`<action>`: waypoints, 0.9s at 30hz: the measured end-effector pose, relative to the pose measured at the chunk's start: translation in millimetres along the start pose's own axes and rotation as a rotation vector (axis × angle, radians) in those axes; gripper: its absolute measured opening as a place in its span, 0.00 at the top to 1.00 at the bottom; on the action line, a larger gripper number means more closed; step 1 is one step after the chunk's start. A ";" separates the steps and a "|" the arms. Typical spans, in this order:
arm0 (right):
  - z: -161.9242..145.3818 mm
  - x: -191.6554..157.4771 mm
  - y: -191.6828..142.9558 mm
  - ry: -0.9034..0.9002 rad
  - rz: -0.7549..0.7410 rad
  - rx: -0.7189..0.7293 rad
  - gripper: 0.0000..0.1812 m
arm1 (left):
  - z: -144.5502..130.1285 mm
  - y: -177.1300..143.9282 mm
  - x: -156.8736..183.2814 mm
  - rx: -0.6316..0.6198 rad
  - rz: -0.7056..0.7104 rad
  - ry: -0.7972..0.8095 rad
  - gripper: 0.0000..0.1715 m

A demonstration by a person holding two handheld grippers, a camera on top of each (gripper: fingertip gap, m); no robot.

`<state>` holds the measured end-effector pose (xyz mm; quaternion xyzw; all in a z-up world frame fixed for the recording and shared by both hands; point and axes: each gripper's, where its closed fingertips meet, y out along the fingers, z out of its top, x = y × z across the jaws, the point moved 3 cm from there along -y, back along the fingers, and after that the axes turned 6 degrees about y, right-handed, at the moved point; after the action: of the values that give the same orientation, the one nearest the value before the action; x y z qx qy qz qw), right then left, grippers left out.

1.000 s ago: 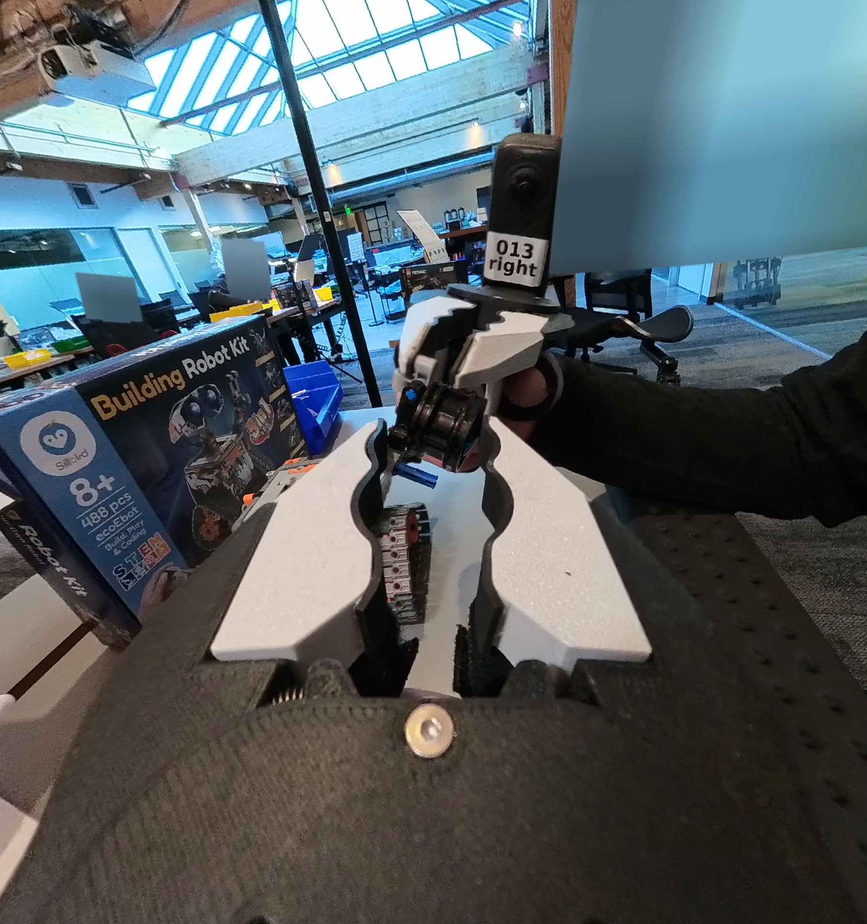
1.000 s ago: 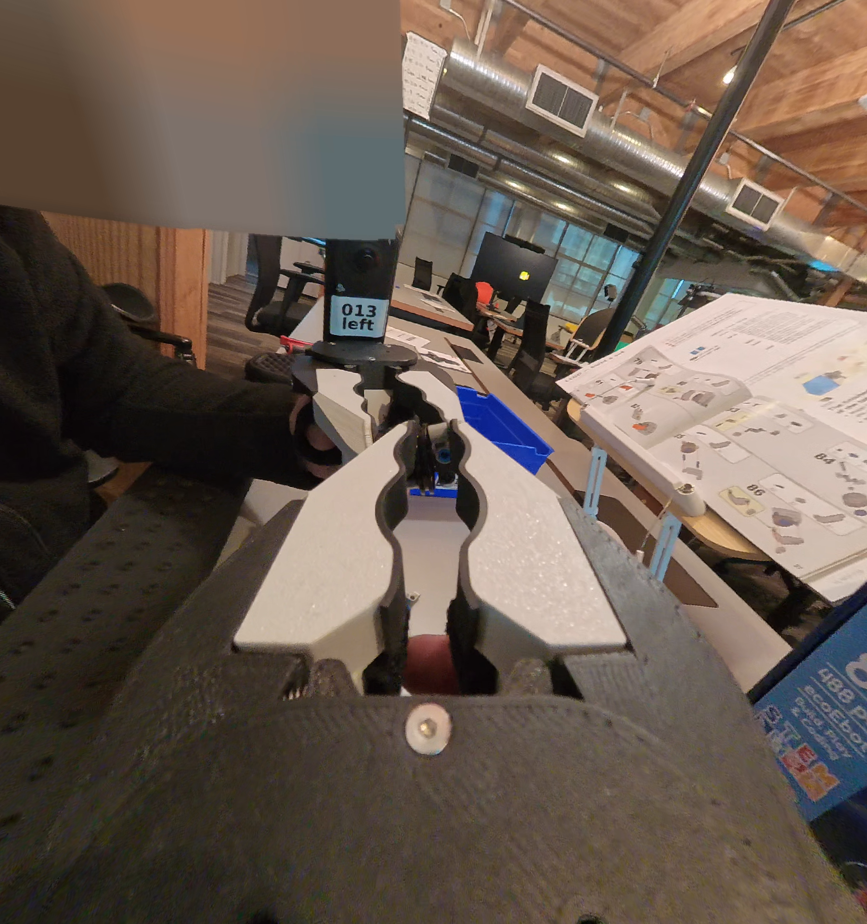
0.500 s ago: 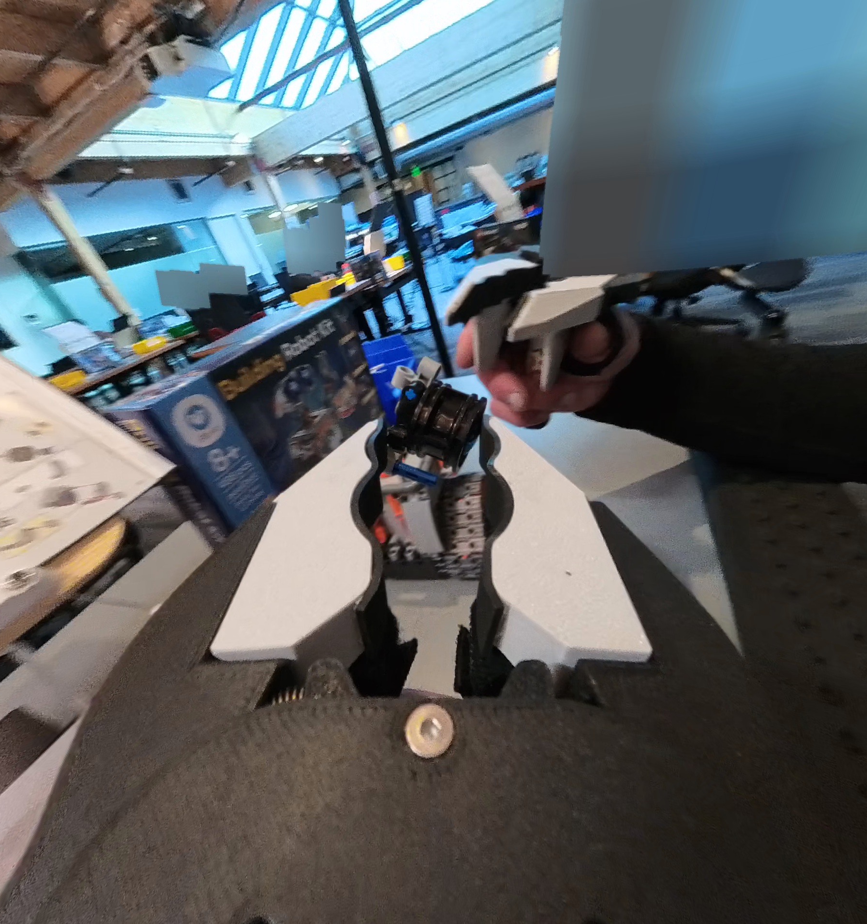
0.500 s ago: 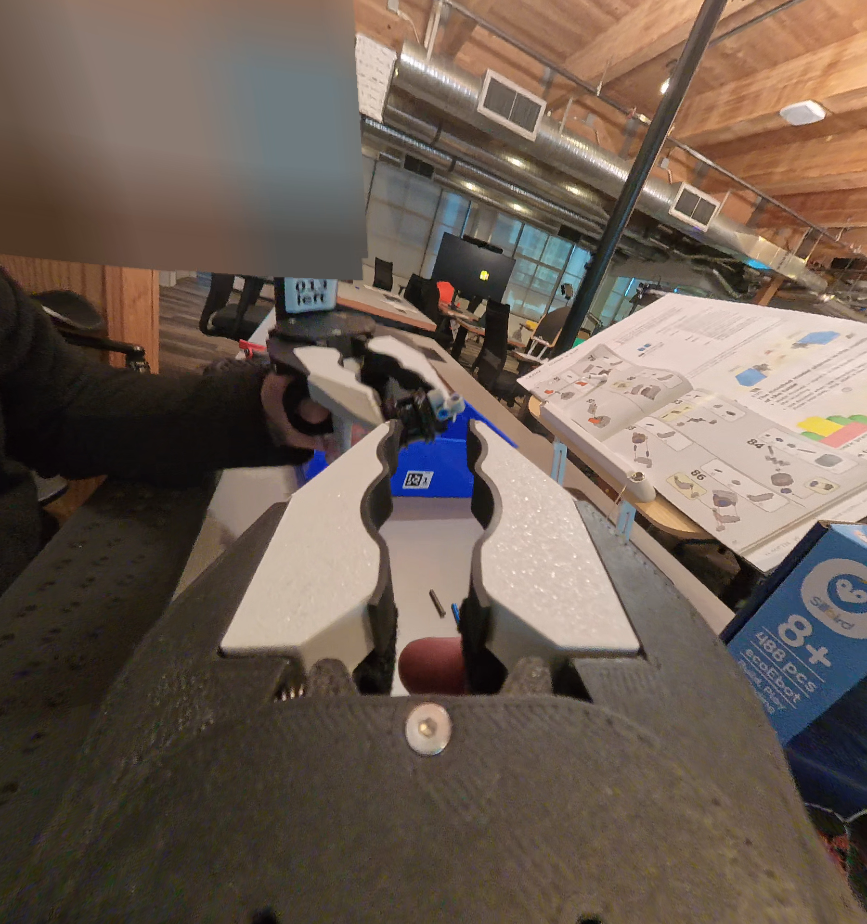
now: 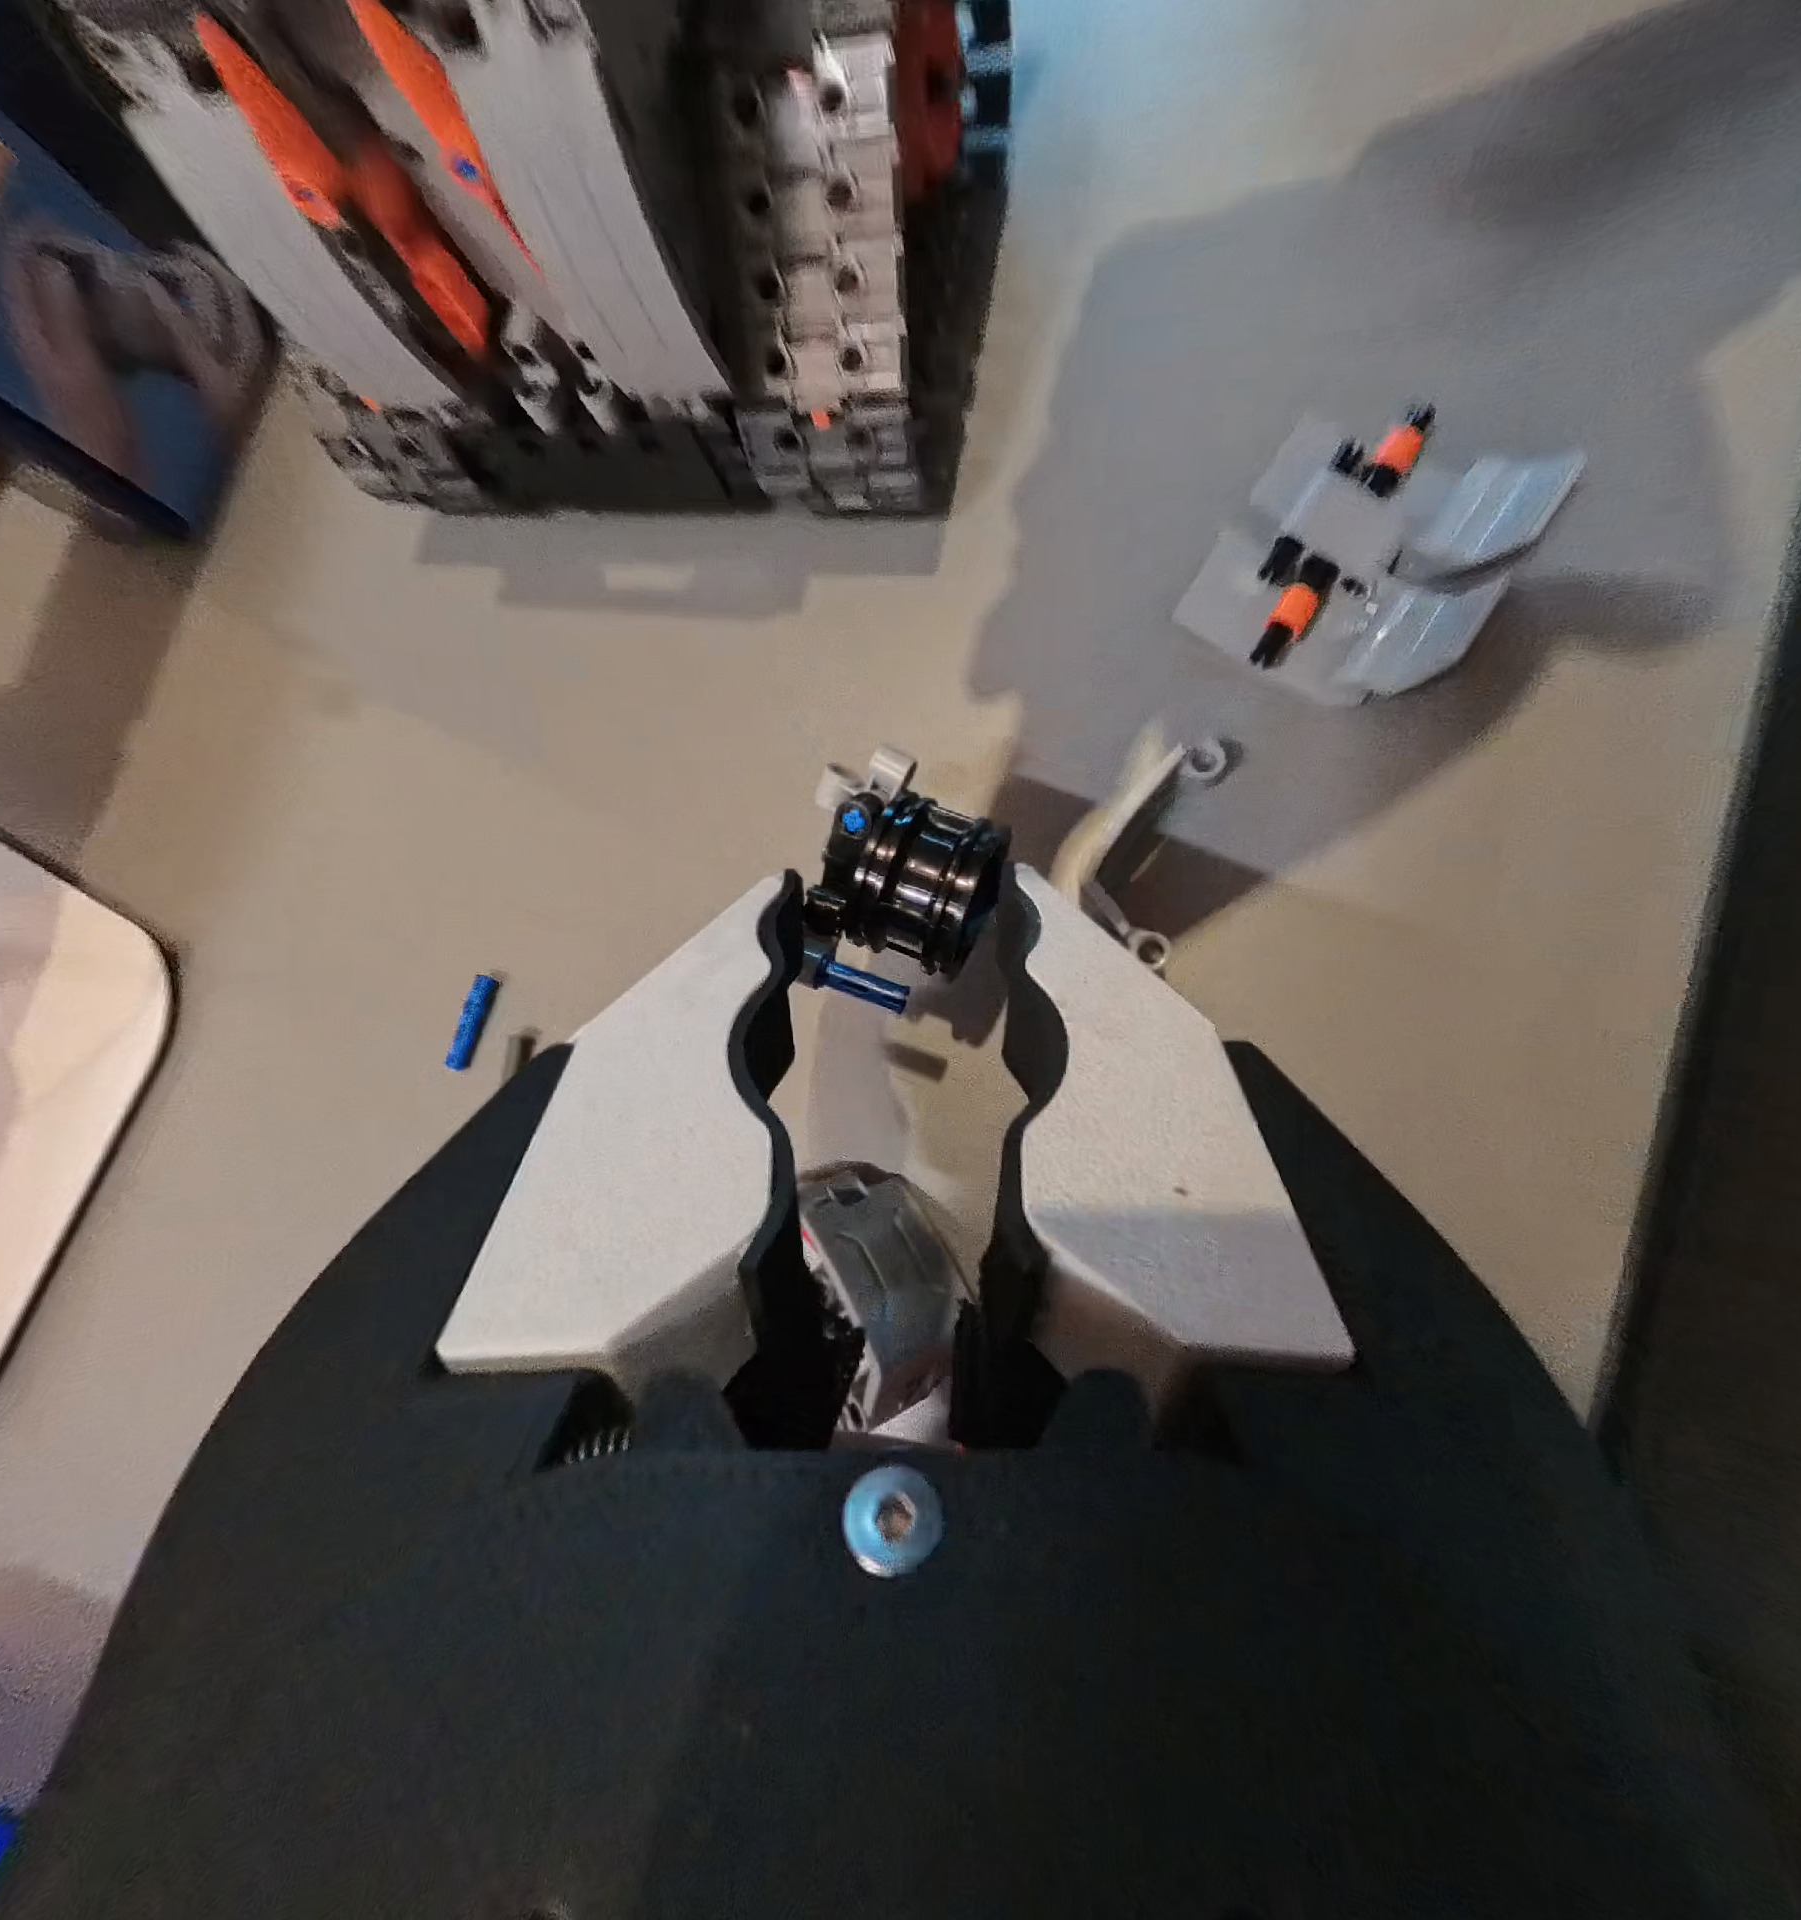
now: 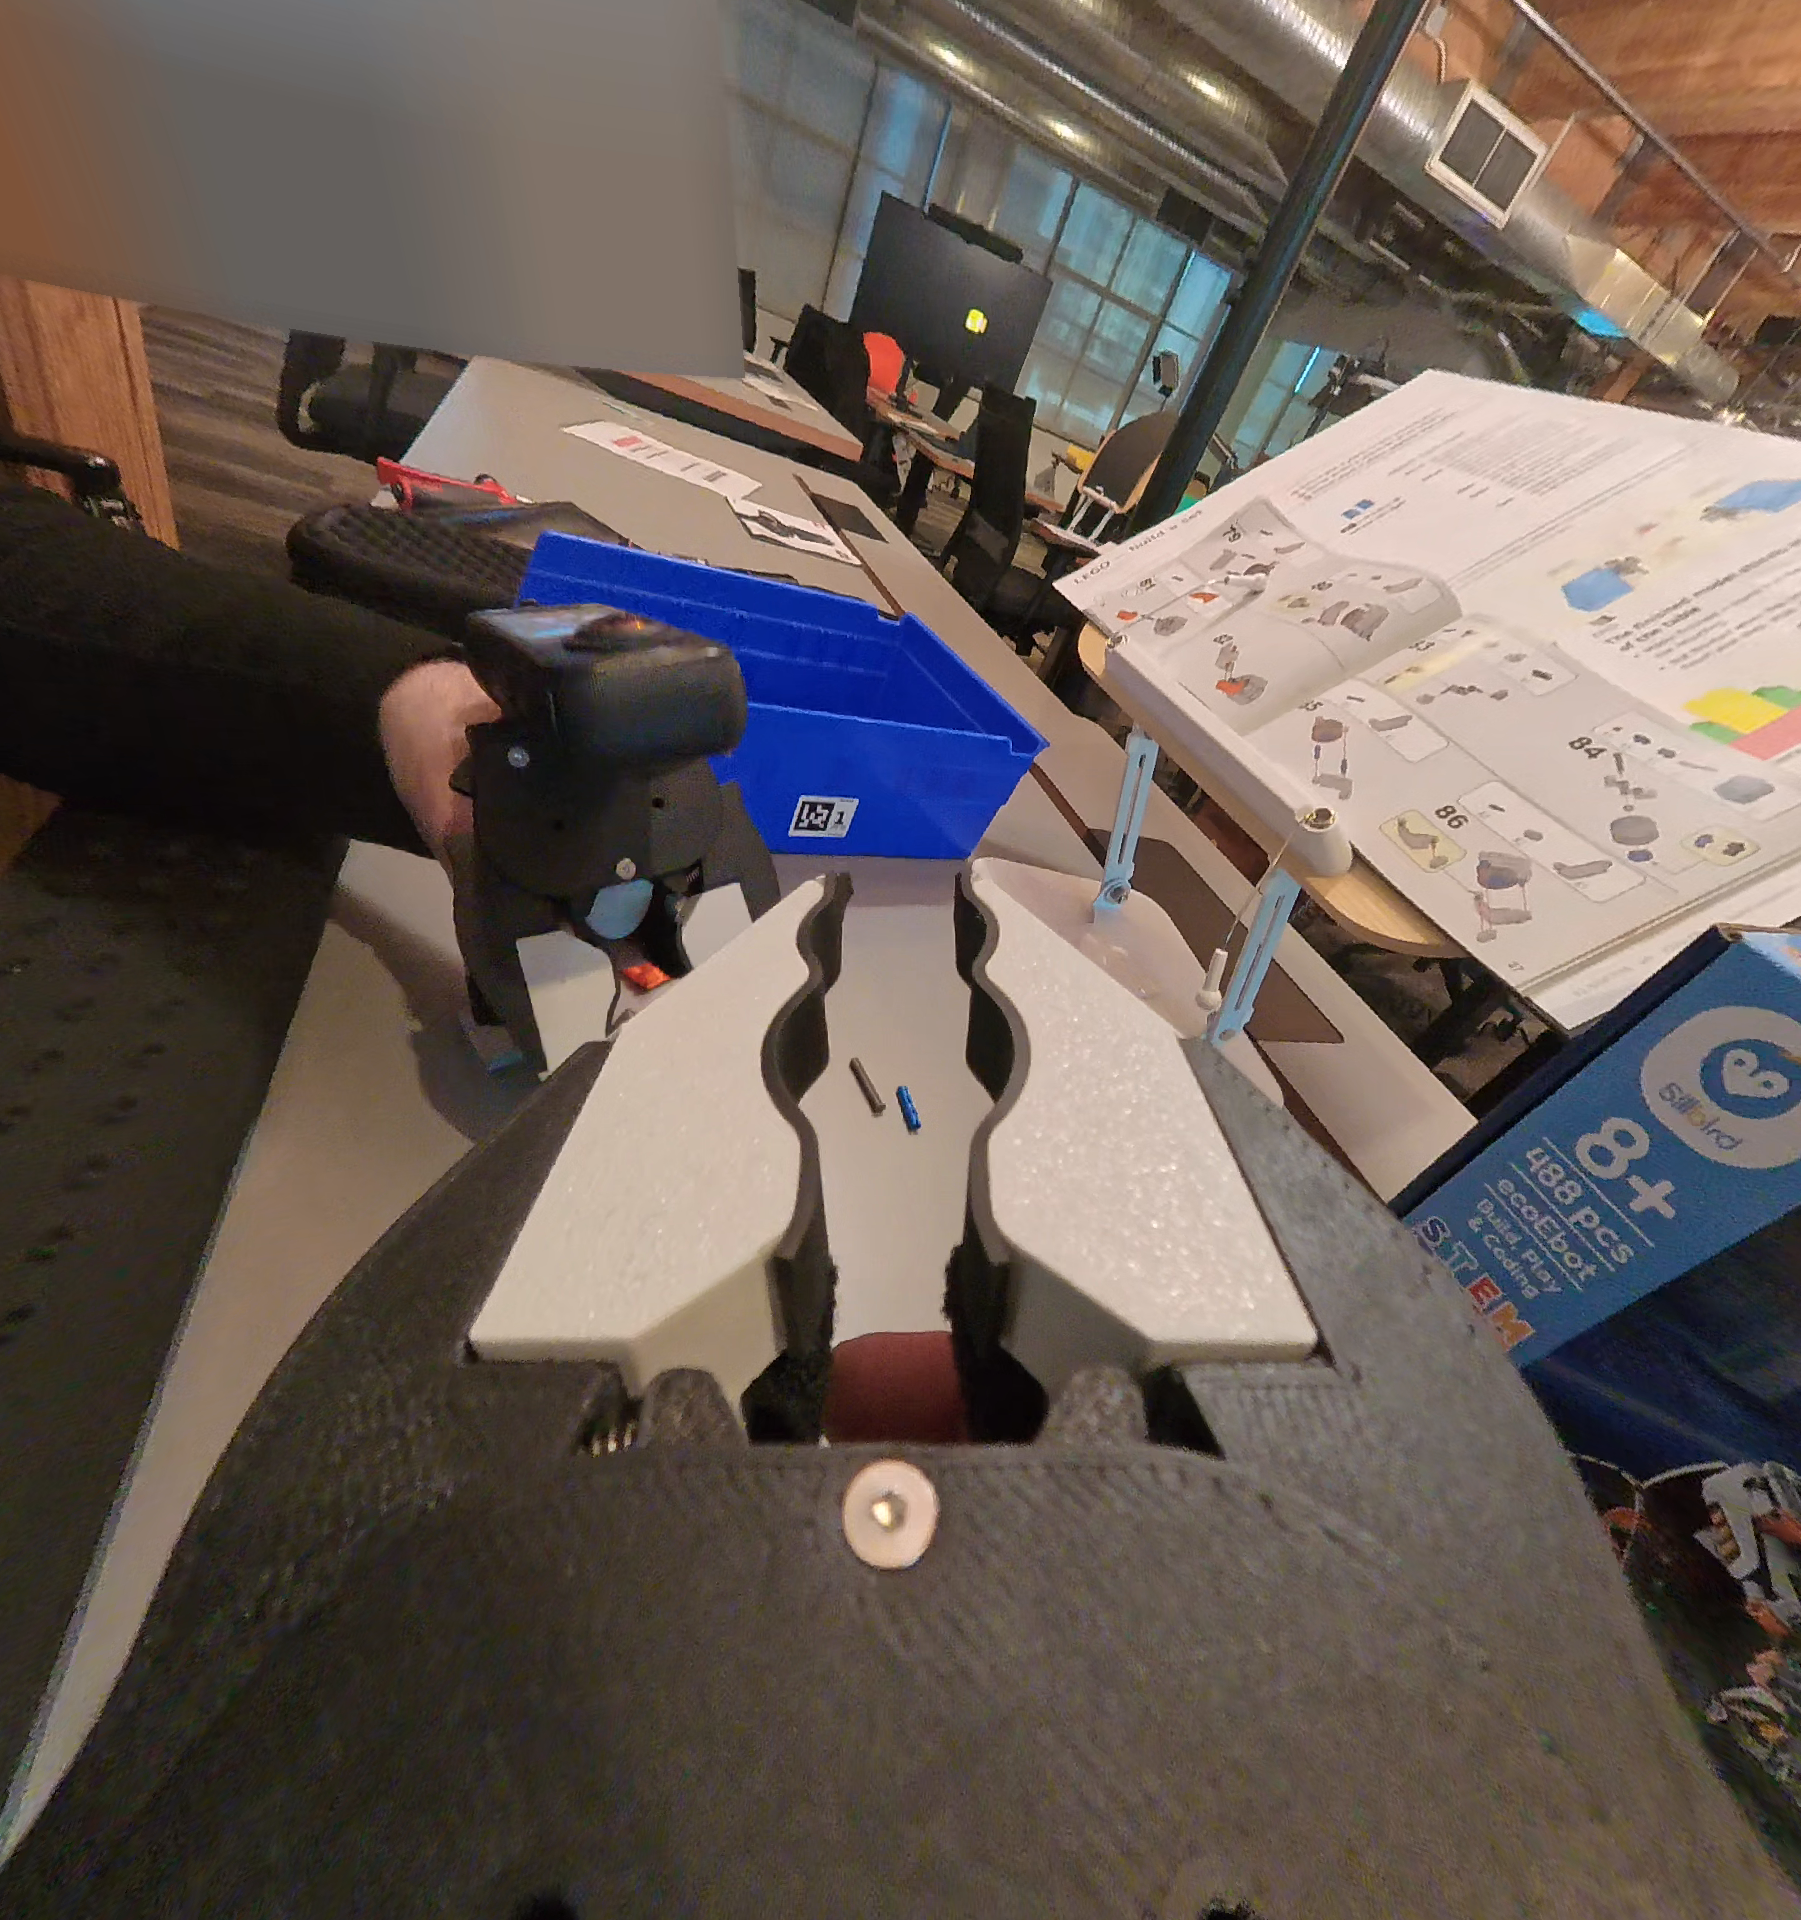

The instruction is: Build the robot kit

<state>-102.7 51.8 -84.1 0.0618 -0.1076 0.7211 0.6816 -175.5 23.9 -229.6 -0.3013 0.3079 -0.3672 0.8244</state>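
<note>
- Beige tabletop fills the left wrist view, which is seen from above and is partly blurred.
- The left gripper is clenched on a black ribbed cylindrical piece carrying blue pins, pinched at the fingertips above the table.
- A loose blue pin is seen lying on the table left of the fingers, with a small dark pin just beside it.
- A large grey, black and orange brick-built model is found at the far edge, and a smaller grey assembly with orange connectors lies well apart to the right.
- A pale curved part lies near the right fingertip.
- Workshop benches, chairs and ceiling ducting are shown behind the table in the right wrist view.
- The right gripper is released, with nothing held between its parted fingers.
- A black pin and a blue pin are seen on the table between those fingers.
- The left gripper is shown pointing down at the table, held by a hand in a black sleeve.
- A blue bin stands behind it; an open instruction booklet rests on a stand to the right, and a blue kit box sits at the right edge.
</note>
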 end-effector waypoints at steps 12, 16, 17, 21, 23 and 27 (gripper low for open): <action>6.3 3.1 -9.3 -0.002 -0.010 0.023 0.90 | -18.9 -1.3 0.4 -0.092 -0.052 -0.021 0.57; 9.0 8.6 -14.7 0.007 -0.031 0.046 0.92 | -20.1 -35.7 -27.3 -0.092 0.069 -0.068 0.64; 8.7 9.8 -15.1 0.009 -0.036 0.047 0.92 | -24.4 -41.2 -32.5 -0.116 0.087 -0.081 0.69; 8.0 10.0 -14.8 0.009 -0.037 0.048 0.93 | -41.9 -36.9 -29.8 -0.214 0.059 -0.083 0.85; 7.7 9.8 -14.4 0.004 -0.039 0.045 0.93 | -49.7 -30.9 -25.7 -0.270 0.063 -0.066 0.86; 8.3 9.7 -14.6 0.004 -0.038 0.049 0.94 | -54.0 -27.7 -26.8 -0.275 0.056 -0.076 0.89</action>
<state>-89.2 59.9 -72.8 0.0789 -0.0873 0.7104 0.6939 -241.0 15.3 -235.8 -0.4165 0.3320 -0.2866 0.7964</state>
